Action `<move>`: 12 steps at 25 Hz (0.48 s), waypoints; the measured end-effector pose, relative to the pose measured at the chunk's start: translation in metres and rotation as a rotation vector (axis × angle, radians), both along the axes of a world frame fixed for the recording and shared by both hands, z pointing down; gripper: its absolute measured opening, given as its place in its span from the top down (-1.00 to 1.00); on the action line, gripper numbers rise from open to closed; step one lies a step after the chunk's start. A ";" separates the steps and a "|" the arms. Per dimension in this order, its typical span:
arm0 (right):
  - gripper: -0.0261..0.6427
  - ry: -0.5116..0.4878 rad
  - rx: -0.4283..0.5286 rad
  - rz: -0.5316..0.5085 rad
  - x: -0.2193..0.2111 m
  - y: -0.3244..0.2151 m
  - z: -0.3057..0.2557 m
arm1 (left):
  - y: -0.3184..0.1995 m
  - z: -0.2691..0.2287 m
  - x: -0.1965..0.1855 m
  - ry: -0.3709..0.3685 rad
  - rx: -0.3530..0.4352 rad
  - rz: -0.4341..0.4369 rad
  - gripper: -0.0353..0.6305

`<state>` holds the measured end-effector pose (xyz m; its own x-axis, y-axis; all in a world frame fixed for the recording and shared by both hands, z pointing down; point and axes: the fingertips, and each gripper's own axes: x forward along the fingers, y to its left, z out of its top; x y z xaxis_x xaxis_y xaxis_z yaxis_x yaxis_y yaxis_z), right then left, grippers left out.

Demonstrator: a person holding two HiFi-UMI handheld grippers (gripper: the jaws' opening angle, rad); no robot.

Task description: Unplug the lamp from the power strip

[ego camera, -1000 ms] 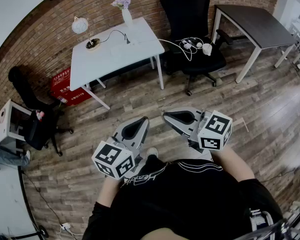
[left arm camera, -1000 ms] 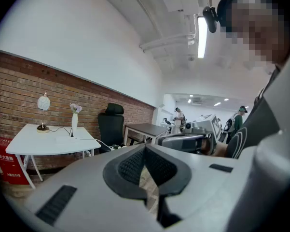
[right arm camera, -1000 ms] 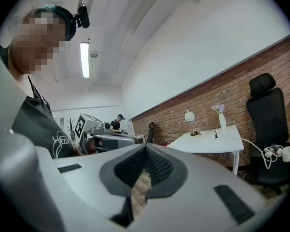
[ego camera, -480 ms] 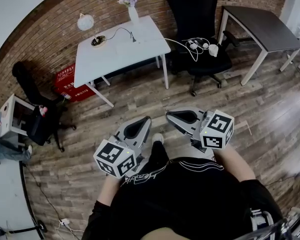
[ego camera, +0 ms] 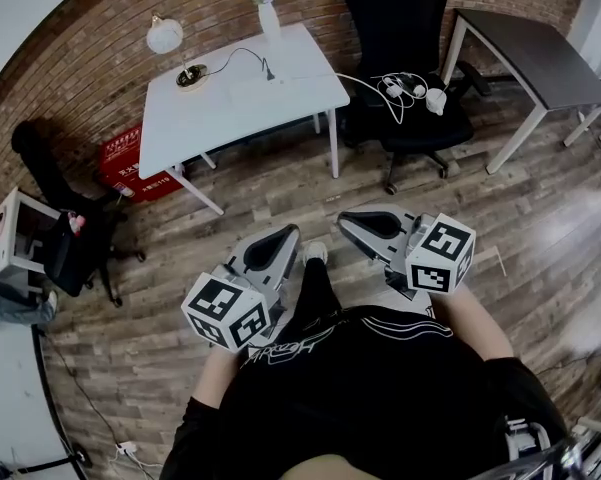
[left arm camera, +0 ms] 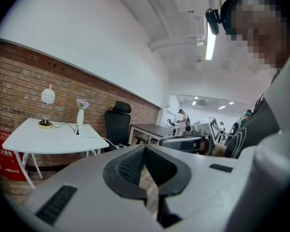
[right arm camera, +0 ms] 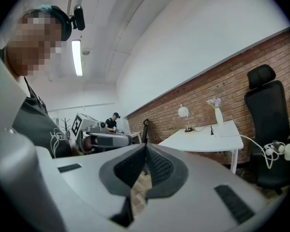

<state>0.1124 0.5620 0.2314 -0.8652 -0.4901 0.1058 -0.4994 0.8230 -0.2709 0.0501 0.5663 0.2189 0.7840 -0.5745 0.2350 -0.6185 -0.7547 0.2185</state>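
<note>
The white table (ego camera: 230, 118) stands well apart at twelve o'clock, with the lamp (ego camera: 166, 36) at its far-left corner. Our left gripper (ego camera: 285, 236) and right gripper (ego camera: 348, 220) are both closed and empty. The lamp's plug (ego camera: 267, 68) stands upright in the power strip (ego camera: 258, 90), at twelve o'clock from our left gripper, which we judge the better placed.

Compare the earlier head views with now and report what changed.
The person has stepped toward the white table, which now looks closer. A leg reaches further forward between the tools. The left tool and right tool stay shut and empty, held out in front. Nothing was grasped or released. The lamp and its cord lie as before.
</note>
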 end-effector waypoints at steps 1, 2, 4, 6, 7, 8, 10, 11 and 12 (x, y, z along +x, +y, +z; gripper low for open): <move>0.93 0.003 -0.005 0.005 -0.001 -0.010 0.004 | -0.011 0.004 -0.004 0.002 -0.008 -0.006 0.88; 0.93 0.006 -0.012 0.009 -0.003 -0.021 0.007 | -0.023 0.008 -0.007 0.005 -0.018 -0.010 0.89; 0.93 0.009 -0.025 0.012 -0.006 -0.045 0.014 | -0.048 0.014 -0.012 0.009 -0.035 -0.009 0.89; 0.93 0.002 -0.037 0.019 -0.008 -0.073 0.017 | -0.077 0.018 -0.014 0.006 -0.047 -0.001 0.89; 0.93 0.002 -0.042 0.025 -0.009 -0.089 0.018 | -0.093 0.019 -0.015 0.003 -0.051 0.005 0.89; 0.93 0.003 -0.047 0.033 -0.010 -0.107 0.017 | -0.111 0.019 -0.017 0.001 -0.055 0.010 0.89; 0.93 0.006 -0.056 0.048 -0.012 -0.145 0.015 | -0.150 0.018 -0.022 -0.004 -0.064 0.017 0.89; 0.93 0.008 -0.061 0.054 -0.013 -0.164 0.014 | -0.171 0.018 -0.024 -0.005 -0.069 0.020 0.89; 0.93 0.006 -0.065 0.061 -0.015 -0.185 0.013 | -0.192 0.017 -0.026 -0.005 -0.074 0.024 0.89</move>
<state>0.0977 0.3773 0.2441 -0.8332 -0.5338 0.1446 -0.5499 0.7717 -0.3196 0.0237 0.3742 0.2356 0.7960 -0.5365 0.2801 -0.6017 -0.7513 0.2711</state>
